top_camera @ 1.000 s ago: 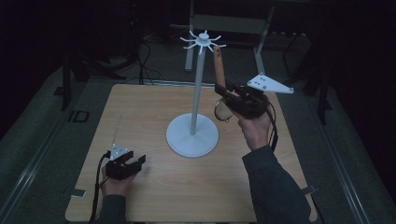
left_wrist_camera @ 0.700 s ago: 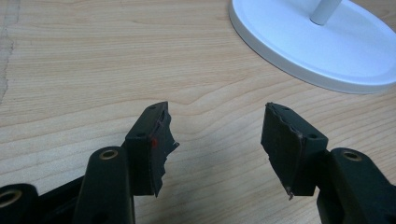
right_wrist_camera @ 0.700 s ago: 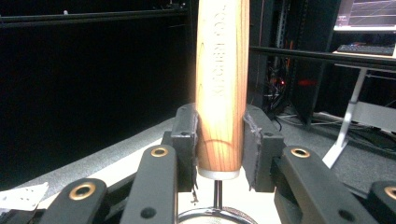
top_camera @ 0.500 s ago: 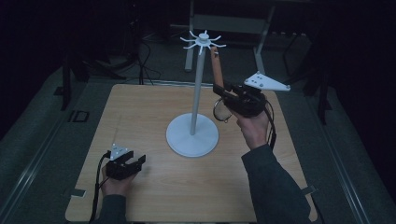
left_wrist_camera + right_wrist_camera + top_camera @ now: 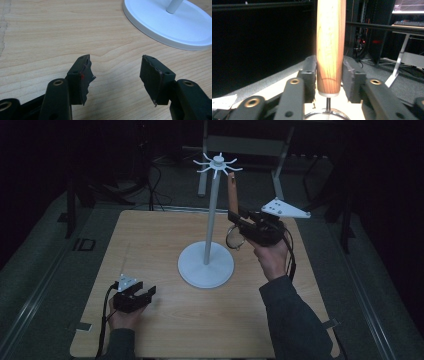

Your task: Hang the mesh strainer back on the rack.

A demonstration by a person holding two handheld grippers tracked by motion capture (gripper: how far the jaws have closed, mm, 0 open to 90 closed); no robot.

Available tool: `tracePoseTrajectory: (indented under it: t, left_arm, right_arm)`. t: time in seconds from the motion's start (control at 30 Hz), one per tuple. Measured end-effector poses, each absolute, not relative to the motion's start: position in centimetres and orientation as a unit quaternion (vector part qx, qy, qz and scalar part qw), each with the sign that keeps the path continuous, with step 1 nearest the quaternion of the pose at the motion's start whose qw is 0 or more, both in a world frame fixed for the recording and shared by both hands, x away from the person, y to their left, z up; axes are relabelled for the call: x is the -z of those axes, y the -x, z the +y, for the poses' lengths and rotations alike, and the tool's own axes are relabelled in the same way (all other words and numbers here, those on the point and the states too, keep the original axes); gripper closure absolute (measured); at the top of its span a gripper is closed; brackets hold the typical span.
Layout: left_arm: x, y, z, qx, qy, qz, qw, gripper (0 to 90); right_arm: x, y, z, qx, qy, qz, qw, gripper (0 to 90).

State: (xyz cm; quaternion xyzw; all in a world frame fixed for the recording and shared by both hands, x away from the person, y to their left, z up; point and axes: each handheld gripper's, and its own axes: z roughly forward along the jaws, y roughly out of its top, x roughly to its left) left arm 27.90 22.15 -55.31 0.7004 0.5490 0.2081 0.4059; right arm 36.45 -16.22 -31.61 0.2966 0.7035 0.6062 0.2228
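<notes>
A white stand (image 5: 213,215) with a round base (image 5: 175,27) and a crown of hook arms (image 5: 218,165) rises mid-table. A small strainer hangs upright beside it. Its wooden handle (image 5: 232,192) reaches up to one hook arm, and its wire ring (image 5: 234,240) is below. My right gripper (image 5: 235,219) is raised level around the handle (image 5: 330,45). Its jaws have just been opening, and a thin gap shows beside one pad (image 5: 352,75). My left gripper (image 5: 145,292) rests low on the wood, open (image 5: 116,72) with nothing between its fingers.
The wooden table (image 5: 165,235) ends at a dark floor on all sides. Metal frame legs (image 5: 280,155) and cables stand behind the far edge. Bare wood lies between the left gripper and the stand's base.
</notes>
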Motion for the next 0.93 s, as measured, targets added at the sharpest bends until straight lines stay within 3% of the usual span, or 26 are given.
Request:
tracePoseTrajectory:
  t: [0.47,0.93]
  left_arm:
    - [55.3,-27.9,22.1,-0.208,-0.701,0.549,0.405,42.2]
    - [55.6,-28.1,22.2,-0.21,-0.701,0.553,0.398,40.6]
  right_arm:
    - [31.7,-36.4,-17.0,-0.601,-0.314,0.696,0.237,42.4]
    - [32.8,-36.6,-18.4,-0.586,-0.335,0.697,0.243,40.0]
